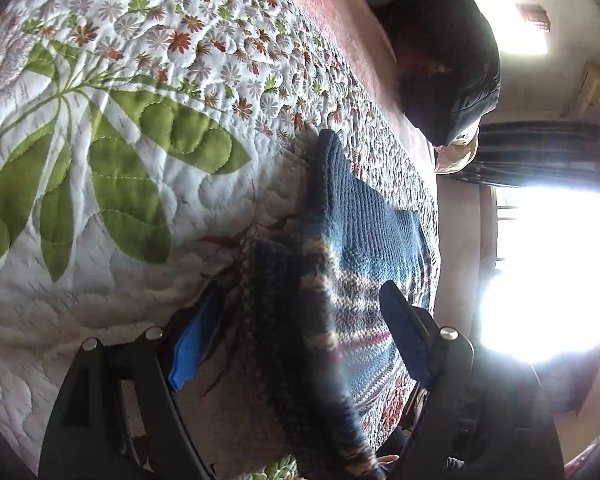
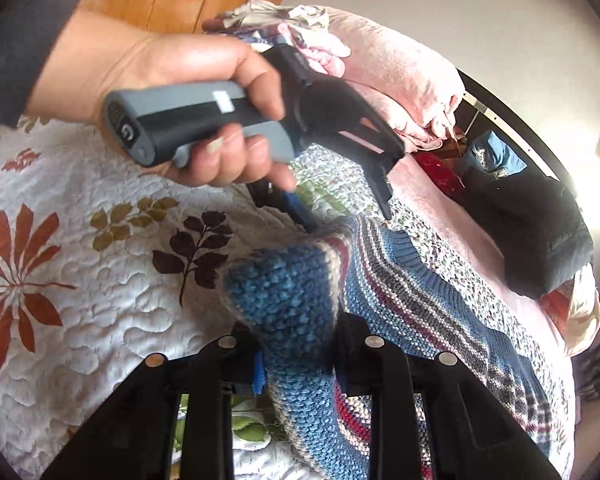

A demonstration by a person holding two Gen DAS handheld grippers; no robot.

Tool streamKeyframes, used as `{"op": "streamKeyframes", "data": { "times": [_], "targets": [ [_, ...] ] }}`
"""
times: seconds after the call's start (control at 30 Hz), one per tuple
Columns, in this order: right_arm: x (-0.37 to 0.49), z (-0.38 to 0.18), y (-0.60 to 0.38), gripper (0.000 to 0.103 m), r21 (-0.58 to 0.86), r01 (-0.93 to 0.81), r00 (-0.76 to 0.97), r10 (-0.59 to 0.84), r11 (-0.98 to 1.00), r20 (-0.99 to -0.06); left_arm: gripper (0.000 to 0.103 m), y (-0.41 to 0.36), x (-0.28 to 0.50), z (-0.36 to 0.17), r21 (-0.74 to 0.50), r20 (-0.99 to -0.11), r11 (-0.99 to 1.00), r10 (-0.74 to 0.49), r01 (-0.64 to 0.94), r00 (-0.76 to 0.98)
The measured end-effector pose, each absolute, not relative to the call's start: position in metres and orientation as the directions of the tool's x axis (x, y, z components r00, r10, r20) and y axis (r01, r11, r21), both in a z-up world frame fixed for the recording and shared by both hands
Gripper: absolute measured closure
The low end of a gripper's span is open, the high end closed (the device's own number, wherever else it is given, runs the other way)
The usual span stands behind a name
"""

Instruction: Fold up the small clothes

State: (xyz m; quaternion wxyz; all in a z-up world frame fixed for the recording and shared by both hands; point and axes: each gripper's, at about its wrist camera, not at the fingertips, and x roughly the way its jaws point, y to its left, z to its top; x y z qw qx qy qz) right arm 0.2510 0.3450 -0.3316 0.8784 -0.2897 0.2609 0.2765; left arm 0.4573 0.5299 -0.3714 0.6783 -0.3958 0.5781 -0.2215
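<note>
Both our claws, left (image 1: 300,320) and right (image 2: 300,352), pinch the soft, floppy knit sweater (image 2: 420,300) at bunched edges; it sags over the bed (image 1: 100,240).

Your left gripper (image 2: 336,216) fingertips vanish behind the sweater (image 2: 380,300) fold, so grip unclear there. Sweater hem is cut off by the right wrist view's bottom edge. Window (image 1: 548,272) blown out.

Home bedroom, quilted bedspread (image 1: 120,200), curtained window (image 1: 548,272)
</note>
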Motion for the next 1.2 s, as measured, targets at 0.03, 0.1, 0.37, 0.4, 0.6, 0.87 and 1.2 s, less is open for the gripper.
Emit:
{"op": "streamKeyframes", "data": {
  "times": [0.03,0.1,0.37,0.4,0.6,0.87,1.2],
  "targets": [
    [0.252,-0.33,0.342,0.078,-0.352,-0.635,0.71,0.34,0.688,-0.616,0.023,0.528,0.456,-0.374,-0.793,-0.609,0.587,-0.764,-0.161,0.215],
    [0.257,-0.327,0.338,0.078,-0.345,-0.632,0.712,0.345,0.694,-0.611,0.023,0.52,0.456,-0.378,-0.791,-0.612,0.592,-0.77,-0.154,0.179],
    [0.255,-0.33,0.342,0.078,-0.333,-0.643,0.695,0.343,0.689,-0.632,0.074,0.497,0.471,-0.379,-0.72,-0.694,0.679,-0.707,-0.144,0.135],
    [0.256,-0.328,0.341,0.077,-0.326,-0.643,0.692,0.345,0.693,-0.634,0.075,0.496,0.471,-0.376,-0.713,-0.701,0.687,-0.701,-0.138,0.133],
    [0.262,-0.324,0.336,0.077,-0.293,-0.641,0.683,0.353,0.71,-0.64,0.081,0.488,0.475,-0.363,-0.673,-0.739,0.729,-0.662,-0.121,0.127],
    [0.265,-0.311,0.328,0.078,-0.249,-0.63,0.679,0.366,0.735,-0.636,0.082,0.473,0.482,-0.341,-0.62,-0.784,0.778,-0.608,-0.106,0.122],
    [0.265,-0.284,0.311,0.077,-0.207,-0.606,0.69,0.378,0.768,-0.617,0.083,0.444,0.492,-0.299,-0.57,-0.818,0.818,-0.558,-0.071,0.137]
  ]
}}
